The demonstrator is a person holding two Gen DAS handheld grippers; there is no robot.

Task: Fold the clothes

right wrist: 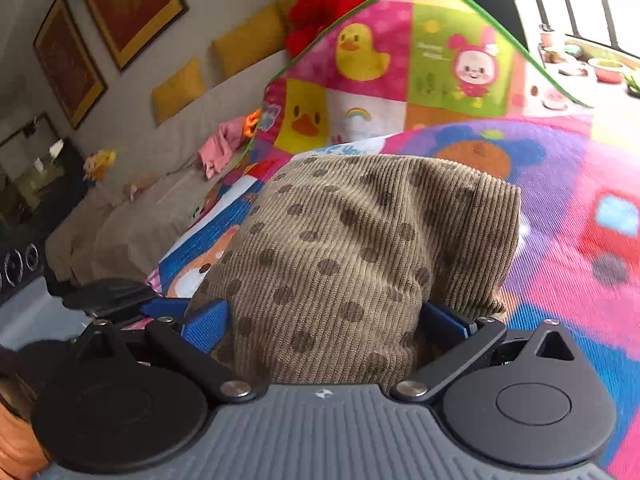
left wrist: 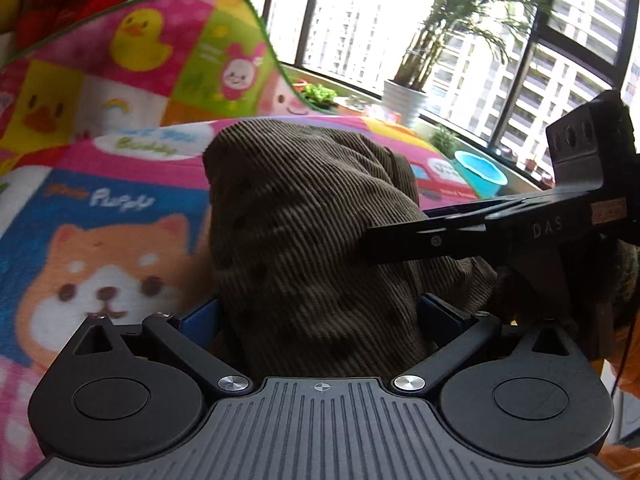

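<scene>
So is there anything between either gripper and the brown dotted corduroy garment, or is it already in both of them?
Nothing visible stands between them. The brown dotted corduroy garment fills the gap between the fingers of the right gripper and of the left gripper. Both appear closed on it, above the colourful cartoon blanket.

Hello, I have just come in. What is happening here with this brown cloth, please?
A person is folding clothes with two hand-held grippers. Both the left gripper and the right gripper are shut on the same brown corduroy garment, which has dark dots. It is bunched up between the blue pads and lifted above a colourful cartoon blanket. In the left wrist view the right gripper reaches in from the side, close by. The garment does not look neatly folded yet.
</scene>
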